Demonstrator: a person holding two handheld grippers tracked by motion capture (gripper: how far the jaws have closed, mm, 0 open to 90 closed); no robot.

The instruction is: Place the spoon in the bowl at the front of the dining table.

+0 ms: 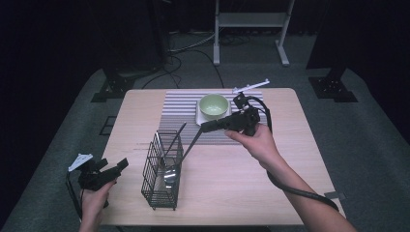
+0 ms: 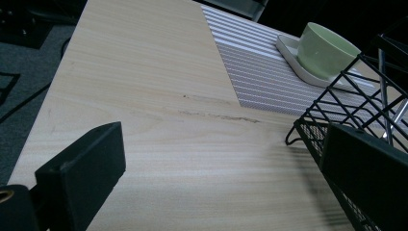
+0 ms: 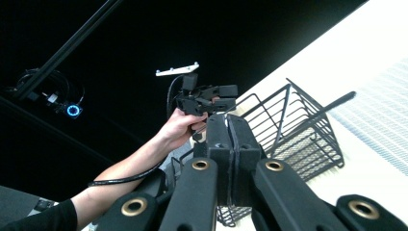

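As I lift the long black utensil (image 1: pixel 189 147), clamped in my right gripper (image 1: pixel 205 127), from the black wire basket (image 1: pixel 162 169) near the table's (image 1: pixel 241 193) front edge, its tip could snag and topple the basket, my left gripper (image 1: pixel 118 166) idling, jaws apart.

Both tools black: right tool (image 1: pixel 207 127), left tool (image 1: pixel 121 166); brass screws, grey three-cornered top plates, black trailing cables.

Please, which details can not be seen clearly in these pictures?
- Utensil end inside the basket: high view, hidden by wires and glare.
- What the right gripper pinches: right gripper view, its shut jaws cover it.
- Basket's right part: left gripper view, cut off by the edge.
- Bowl contents: high view, too small.
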